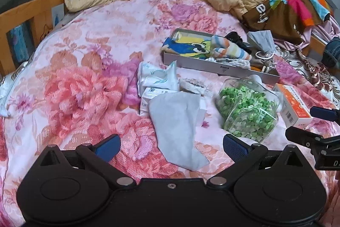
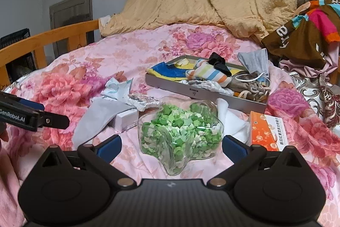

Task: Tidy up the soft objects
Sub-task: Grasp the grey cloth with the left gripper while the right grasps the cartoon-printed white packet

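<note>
— Where was the grey cloth (image 1: pixel 177 127)?
— Flat on the floral bed (image 1: pixel 85 82), long axis running away from the left tool (image 1: pixel 171 147), whose jaws gaped empty.
— And the right tool (image 2: pixel 171 147)?
— Also spread wide, holding nothing, before the glass jar (image 2: pixel 180 137) of green paper stars.

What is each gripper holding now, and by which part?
Nothing is held. The left gripper is open above the grey cloth, and the right gripper is open around the glass jar without closing on it.
</note>
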A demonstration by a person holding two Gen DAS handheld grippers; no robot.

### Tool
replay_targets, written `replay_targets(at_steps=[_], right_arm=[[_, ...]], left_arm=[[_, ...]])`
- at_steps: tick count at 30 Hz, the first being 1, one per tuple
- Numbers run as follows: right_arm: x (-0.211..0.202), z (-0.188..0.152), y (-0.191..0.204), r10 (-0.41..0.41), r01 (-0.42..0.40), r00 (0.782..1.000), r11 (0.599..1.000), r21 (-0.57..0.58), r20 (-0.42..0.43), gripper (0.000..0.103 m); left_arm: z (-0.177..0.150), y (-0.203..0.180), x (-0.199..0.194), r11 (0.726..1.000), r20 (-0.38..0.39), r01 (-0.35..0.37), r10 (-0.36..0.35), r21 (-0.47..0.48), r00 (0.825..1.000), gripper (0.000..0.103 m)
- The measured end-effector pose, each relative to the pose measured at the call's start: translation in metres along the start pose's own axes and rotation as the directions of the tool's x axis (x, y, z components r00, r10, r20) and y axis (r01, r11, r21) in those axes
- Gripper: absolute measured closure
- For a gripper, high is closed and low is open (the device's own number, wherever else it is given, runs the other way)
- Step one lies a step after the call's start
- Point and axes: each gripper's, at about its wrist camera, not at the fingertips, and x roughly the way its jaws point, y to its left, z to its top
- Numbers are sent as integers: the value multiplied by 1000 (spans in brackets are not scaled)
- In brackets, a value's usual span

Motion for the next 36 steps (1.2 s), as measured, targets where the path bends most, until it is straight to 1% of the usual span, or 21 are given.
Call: replay_targets(at_steps=[8,11,13,16,21,24,27,31,36], right_arm=[[5,-1,2,-32,32,999,999,-14,13,0],[6,-1,1,-44,44,999,999,-8,22,0],[6,-1,0,-52,52,998,999,-4,27,0],[7,-1,0,-61,61,997,998,-7,46,0],[13,-1,1,-83,84,995,996,-28,56,0],[21,0,1,-99,101,994,994,-51,44,0],[28,3,2,-111,114,993,991,-68,48,0],[35,11,3,-98,103,993,991,-85,60,0],[56,29,11,-94,103,994,980,-169,61,0]], left_arm=[[5,11,10,998,-14,-26,25,-58,1000,1],[7,14,17,996,-42,-45,41,-77,998,1],[8,17,21,994,-62,-46,40,-100,997,1],[11,19,26,991,-71,-25,15,-132,997,1],[18,13,40,996,-75,7,-14,-89,997,1],[22,14,53,993,-120,60,-73,-102,990,1],[26,19,65,986,-136,99,-118,-138,984,1],[30,23,79,982,-159,108,-133,-154,978,1],[28,27,86,975,-149,141,-167,-170,975,1]])
